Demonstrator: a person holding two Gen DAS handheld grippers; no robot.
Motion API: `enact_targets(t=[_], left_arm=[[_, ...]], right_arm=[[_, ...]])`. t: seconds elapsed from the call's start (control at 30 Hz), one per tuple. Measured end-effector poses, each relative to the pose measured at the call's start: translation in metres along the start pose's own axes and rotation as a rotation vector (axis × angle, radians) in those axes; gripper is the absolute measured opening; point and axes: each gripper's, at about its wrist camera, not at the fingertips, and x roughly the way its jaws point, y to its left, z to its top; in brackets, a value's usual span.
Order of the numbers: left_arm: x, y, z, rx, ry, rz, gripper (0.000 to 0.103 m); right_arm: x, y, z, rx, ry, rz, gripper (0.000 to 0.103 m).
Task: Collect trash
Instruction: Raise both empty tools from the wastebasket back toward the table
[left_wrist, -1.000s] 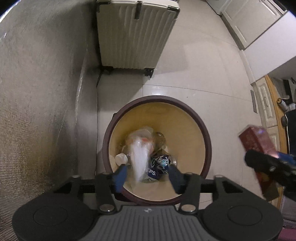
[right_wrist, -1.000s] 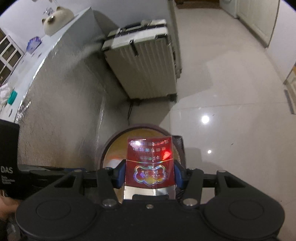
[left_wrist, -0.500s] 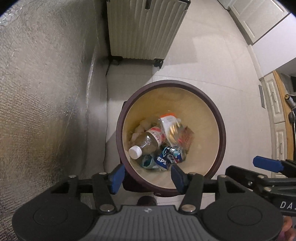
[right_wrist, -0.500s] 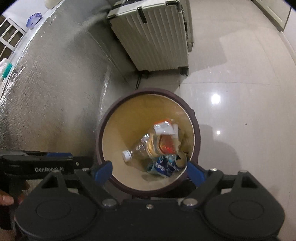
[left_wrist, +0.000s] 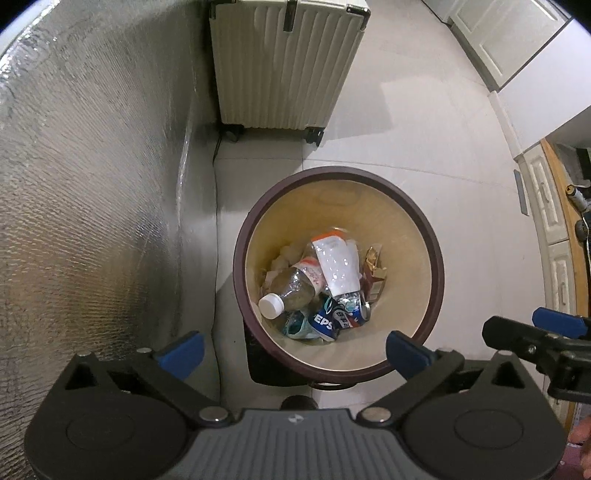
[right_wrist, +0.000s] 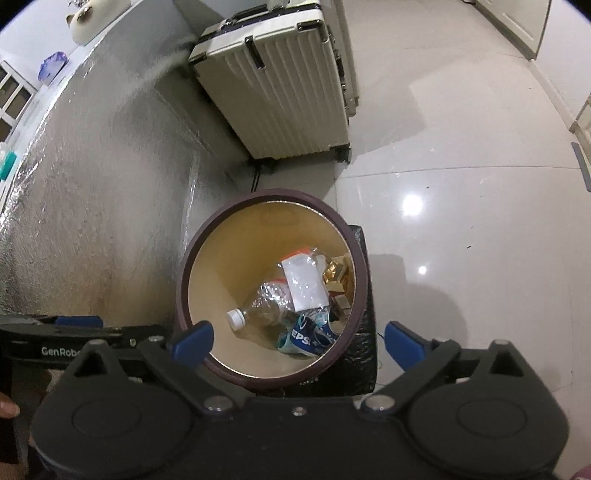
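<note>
A round trash bin with a dark brown rim (left_wrist: 436, 251) (right_wrist: 184, 266) and cream inside stands on the floor. In it lie a clear plastic bottle with a white cap (left_wrist: 291, 291) (right_wrist: 266, 306), a white pouch (left_wrist: 338, 267) (right_wrist: 304, 282), a crushed blue Pepsi can (left_wrist: 325, 321) (right_wrist: 303, 336) and a red and gold box (left_wrist: 375, 271) (right_wrist: 338, 277). My left gripper (left_wrist: 293, 350) is open and empty above the bin's near rim. My right gripper (right_wrist: 299, 339) is open and empty above the bin; it also shows in the left wrist view (left_wrist: 554, 328).
A cream hard-shell suitcase (left_wrist: 284, 62) (right_wrist: 280, 88) stands beyond the bin. A silver foil-covered wall (left_wrist: 85, 184) (right_wrist: 92, 192) runs along the left. White cabinets (left_wrist: 546, 199) stand at the right. A black bag (right_wrist: 360, 354) sits against the bin.
The white pouch left my left gripper and the red box left my right gripper; both now lie in the bin. Both grippers have opened wide.
</note>
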Motion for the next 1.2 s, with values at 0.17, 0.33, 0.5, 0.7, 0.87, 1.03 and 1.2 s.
enact_targets(t=[0.17,0.33,0.5,0.7,0.87,1.03,1.2], left_arm=[[-0.013,0.002,-0.004,0.001,-0.026,0.001,0.103],[-0.026,0.005,-0.01,-0.008,-0.05,0.001,0.103],[-0.04,0.009,-0.017,-0.016,-0.076,-0.009,0.103],[-0.058,0.012,-0.028,-0.015,-0.112,-0.012,0.103],[-0.076,0.013,-0.036,0.001,-0.145,-0.013,0.103],[-0.098,0.014,-0.042,0.019,-0.192,-0.019,0.103],[-0.118,0.017,-0.047,0.032,-0.25,-0.029,0.103]], right_arm=[[-0.012,0.001,-0.002,0.006,-0.034,-0.004,0.103],[-0.025,0.007,-0.005,-0.008,-0.053,-0.027,0.103],[-0.036,0.011,-0.01,-0.016,-0.07,-0.052,0.103],[-0.054,0.018,-0.021,-0.036,-0.093,-0.075,0.103],[-0.07,0.023,-0.03,-0.043,-0.124,-0.106,0.103],[-0.091,0.031,-0.036,-0.068,-0.17,-0.125,0.103],[-0.107,0.039,-0.037,-0.079,-0.208,-0.148,0.103]])
